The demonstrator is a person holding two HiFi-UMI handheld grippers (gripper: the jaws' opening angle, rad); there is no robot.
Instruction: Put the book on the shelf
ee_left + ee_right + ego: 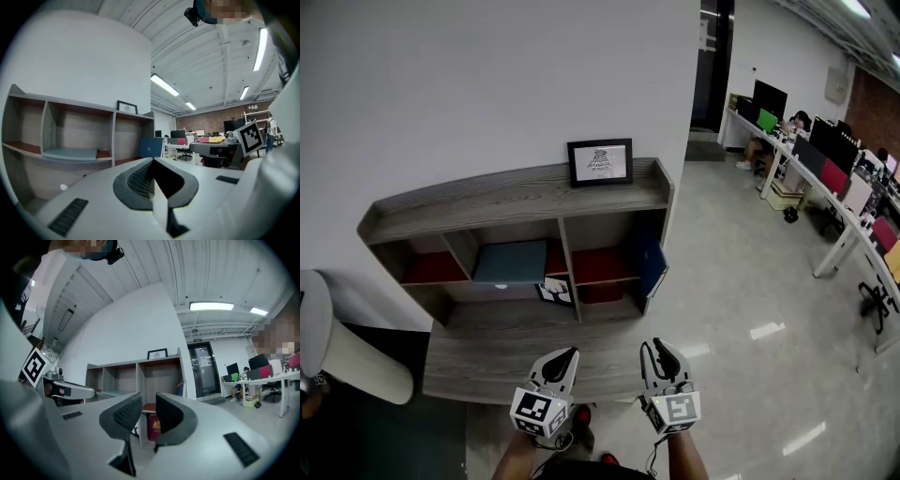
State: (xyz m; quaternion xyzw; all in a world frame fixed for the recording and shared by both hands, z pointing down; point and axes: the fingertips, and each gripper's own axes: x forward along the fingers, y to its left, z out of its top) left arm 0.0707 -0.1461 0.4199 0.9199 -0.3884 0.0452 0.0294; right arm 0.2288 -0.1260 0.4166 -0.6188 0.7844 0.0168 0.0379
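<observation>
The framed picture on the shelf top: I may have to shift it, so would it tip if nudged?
Likely: the framed picture stands upright on the shelf, so a high push could topple it. Its slim black frame suggests it is light and rigid.

We find no word or number legible in any view.

- Black-framed picture (600,162) atop the grey wooden shelf unit (516,192): dark print on white, too small to read.
- Small green sign (197,340) above the dark-framed glass door (204,369): lettering blurred.
- Dark red book (153,426) in a lower compartment: gold emblem, no characters made out.
- Dark blue book (151,146): one pale mark, unreadable.
- White cube (539,410) on the left gripper (565,356), and its twin (677,410) on the right gripper (660,349): black-and-white square patterns only.
</observation>
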